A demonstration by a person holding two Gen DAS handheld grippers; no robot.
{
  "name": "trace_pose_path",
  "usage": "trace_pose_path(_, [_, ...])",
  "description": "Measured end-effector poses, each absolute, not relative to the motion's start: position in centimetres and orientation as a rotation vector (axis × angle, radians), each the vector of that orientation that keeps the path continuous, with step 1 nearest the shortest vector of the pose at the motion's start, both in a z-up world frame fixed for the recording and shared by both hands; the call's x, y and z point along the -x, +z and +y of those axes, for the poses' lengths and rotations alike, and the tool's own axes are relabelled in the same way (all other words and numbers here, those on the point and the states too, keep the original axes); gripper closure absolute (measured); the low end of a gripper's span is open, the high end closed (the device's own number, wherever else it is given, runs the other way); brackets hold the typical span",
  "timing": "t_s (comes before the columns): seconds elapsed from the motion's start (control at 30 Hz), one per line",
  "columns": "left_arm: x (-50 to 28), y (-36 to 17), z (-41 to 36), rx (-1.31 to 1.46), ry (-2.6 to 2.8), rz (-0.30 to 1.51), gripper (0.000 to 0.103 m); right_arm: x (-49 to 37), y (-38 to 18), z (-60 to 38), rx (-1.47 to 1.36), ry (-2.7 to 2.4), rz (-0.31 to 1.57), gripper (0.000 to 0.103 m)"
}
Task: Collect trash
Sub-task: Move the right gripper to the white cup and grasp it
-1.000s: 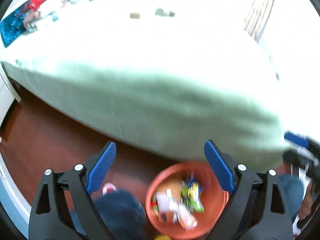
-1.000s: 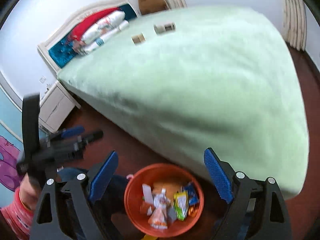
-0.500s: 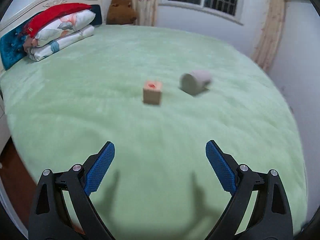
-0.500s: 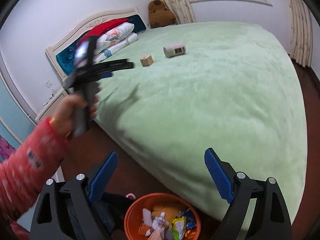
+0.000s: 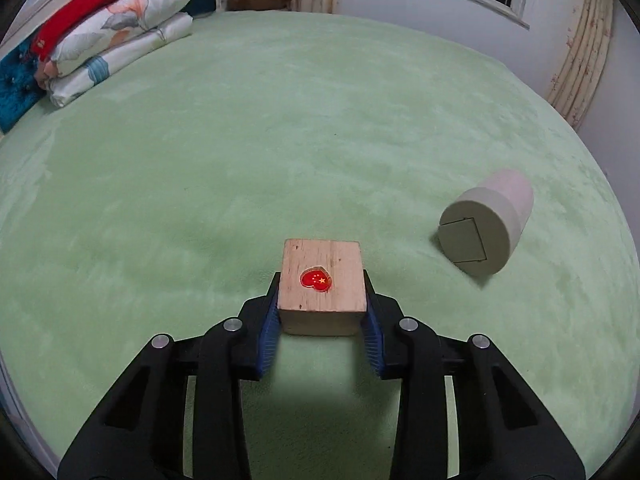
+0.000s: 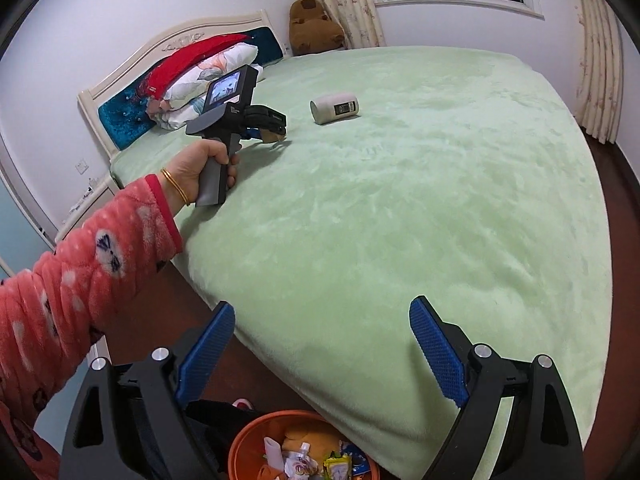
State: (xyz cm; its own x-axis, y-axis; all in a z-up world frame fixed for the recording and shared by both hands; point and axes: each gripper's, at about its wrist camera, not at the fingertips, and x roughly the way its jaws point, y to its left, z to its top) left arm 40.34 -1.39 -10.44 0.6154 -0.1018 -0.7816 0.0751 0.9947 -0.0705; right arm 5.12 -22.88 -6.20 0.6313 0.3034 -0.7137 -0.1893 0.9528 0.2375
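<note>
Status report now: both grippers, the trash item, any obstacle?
Left gripper shut on small wooden block with red heart sticker. Right gripper open, above orange trash bin. Grey cylinder lies apart; nothing blocking.

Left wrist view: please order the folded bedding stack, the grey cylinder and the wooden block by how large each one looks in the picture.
1. Folded bedding stack, clearly the widest though farthest.
2 and 3. Grey cylinder and wooden block look about alike; the block sits nearest the camera, in the left gripper, so I do not rank them.
</note>
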Motion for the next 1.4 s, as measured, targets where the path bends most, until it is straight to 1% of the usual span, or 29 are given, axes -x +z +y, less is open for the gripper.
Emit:
trace_pose_path(0.27, [-37.2, -8.1, -1.0, 0.015, -0.152, 0.863, 0.068, -7.1, -4.5, -21.9, -0.117, 0.299, 0.809, 0.016])
trace_pose_path(0.47, [-32.6, -5.6, -0.5, -0.014, -0.193, 0.814, 0.068, -9.7, -3.9, -21.7, -0.145, 0.287, 0.810, 0.016])
trace_pose_path(0.63, [-27.8, -3.4, 0.4, -0.004, -0.236, 0.761, 0.068, -12.6, -3.3, -21.1, -0.089, 0.245, 0.801, 0.016])
trace_pose_path(0.8, [-23.3, -2.9, 0.5, -0.076, -0.190, 0.716, 0.068, -18.6, -2.9, -21.3, -0.206, 0.239, 0.856, 0.015])
trace_pose_path(1.0, [-20.1, -4.3, 0.9, -0.035, -0.195, 0.719, 0.068, -27.6, -3.4, -21.4, -0.362, 0.146, 0.951, 0.015])
trace_pose_path(1.2, [-19.8, -5.0, 2.4, 0.000, -0.175, 0.718, 0.068, -36.7, -4.4, -20.5, -0.480, 0.083, 1.005, 0.015])
trace_pose_path(1.4, [-20.7, -5.0, 3.1, -0.014, -0.158, 0.711, 0.068, -43.9, -7.3, -19.7, -0.624, -0.003, 1.054, 0.015])
